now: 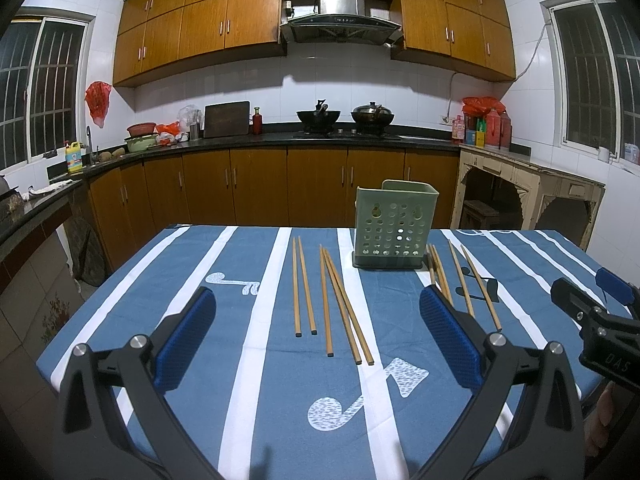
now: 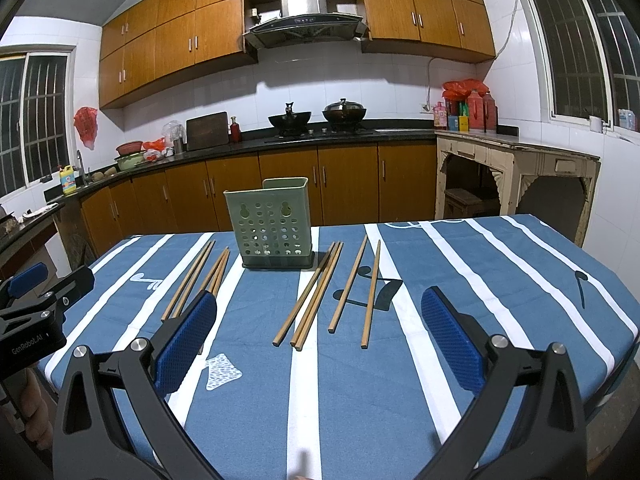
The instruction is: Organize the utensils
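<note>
Left wrist view is showing the left gripper (image 1: 316, 336) hovering over the near part of the striped tablecloth (image 1: 256, 400), jaws spread wide, holding nothing. Chopsticks are lying flat in loose groups: a pair (image 1: 304, 286) and a trio (image 1: 340, 304) ahead of this gripper, between its fingers in the view, well short of contact. Their lengthwise lay, pointing toward the green perforated holder (image 1: 394, 226), is probably suiting an end-on or mid-shaft pinch.

Right wrist view is showing the right gripper (image 2: 320, 332) likewise wide apart and empty. A trio (image 2: 310, 300) and a pair (image 2: 360, 292) are lying ahead of it, not touched. The holder is standing upright at the far middle of the table, beyond all the chopsticks and apparently empty, so sorting is judged not yet begun.
</note>
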The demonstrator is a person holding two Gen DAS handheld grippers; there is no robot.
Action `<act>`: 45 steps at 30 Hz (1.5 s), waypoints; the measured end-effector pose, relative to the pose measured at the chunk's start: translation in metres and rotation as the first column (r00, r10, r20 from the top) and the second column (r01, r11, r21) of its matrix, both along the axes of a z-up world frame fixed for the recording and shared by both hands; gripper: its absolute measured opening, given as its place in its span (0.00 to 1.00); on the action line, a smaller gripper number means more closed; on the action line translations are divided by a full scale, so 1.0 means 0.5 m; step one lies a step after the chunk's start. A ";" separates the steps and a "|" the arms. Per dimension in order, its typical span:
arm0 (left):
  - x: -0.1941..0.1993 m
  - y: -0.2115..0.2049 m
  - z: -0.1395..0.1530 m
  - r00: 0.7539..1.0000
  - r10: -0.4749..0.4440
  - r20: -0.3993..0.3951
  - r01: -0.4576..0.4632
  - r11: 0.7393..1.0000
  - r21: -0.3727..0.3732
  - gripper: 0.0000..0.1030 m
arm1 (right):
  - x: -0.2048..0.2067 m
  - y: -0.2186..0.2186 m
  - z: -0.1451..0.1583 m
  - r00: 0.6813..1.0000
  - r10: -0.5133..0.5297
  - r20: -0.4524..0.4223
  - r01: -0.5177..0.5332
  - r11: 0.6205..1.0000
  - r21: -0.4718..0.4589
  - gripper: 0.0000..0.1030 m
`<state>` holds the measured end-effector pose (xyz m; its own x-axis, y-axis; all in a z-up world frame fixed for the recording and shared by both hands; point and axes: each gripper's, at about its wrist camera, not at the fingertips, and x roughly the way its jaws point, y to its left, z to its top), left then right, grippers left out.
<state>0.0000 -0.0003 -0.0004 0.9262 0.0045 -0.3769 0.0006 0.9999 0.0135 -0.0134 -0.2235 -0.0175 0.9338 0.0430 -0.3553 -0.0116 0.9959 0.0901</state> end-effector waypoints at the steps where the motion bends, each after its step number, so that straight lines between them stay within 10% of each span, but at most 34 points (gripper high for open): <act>1: 0.001 0.000 -0.006 1.000 0.001 -0.002 -0.001 1.000 0.000 0.96 | 0.000 0.001 -0.002 1.000 -0.001 -0.003 0.001 1.000 0.000 0.98; 12: 0.081 0.048 -0.054 0.990 0.047 -0.133 -0.054 0.997 -0.048 0.96 | 0.088 -0.046 -0.052 0.984 -0.043 -0.170 0.052 0.997 0.048 0.98; 16: 0.138 0.084 -0.078 0.975 0.076 -0.210 -0.086 0.995 -0.042 0.96 | 0.147 -0.078 -0.091 0.951 -0.082 -0.297 0.107 0.992 0.067 0.83; 27: 0.273 0.118 -0.150 0.920 0.022 -0.391 -0.044 0.998 -0.047 0.47 | 0.255 -0.084 -0.177 0.873 -0.090 -0.479 0.131 0.990 0.052 0.44; 45: 0.365 0.079 -0.219 0.856 -0.016 -0.517 -0.006 0.999 -0.041 0.19 | 0.278 -0.076 -0.192 0.866 -0.118 -0.486 0.136 0.991 0.000 0.29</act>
<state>0.1826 0.0393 -0.1101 0.5981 -0.0246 -0.8010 0.0017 0.9996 -0.0294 0.1258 -0.2617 -0.1134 0.6433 -0.0444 -0.7643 0.1683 0.9821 0.0846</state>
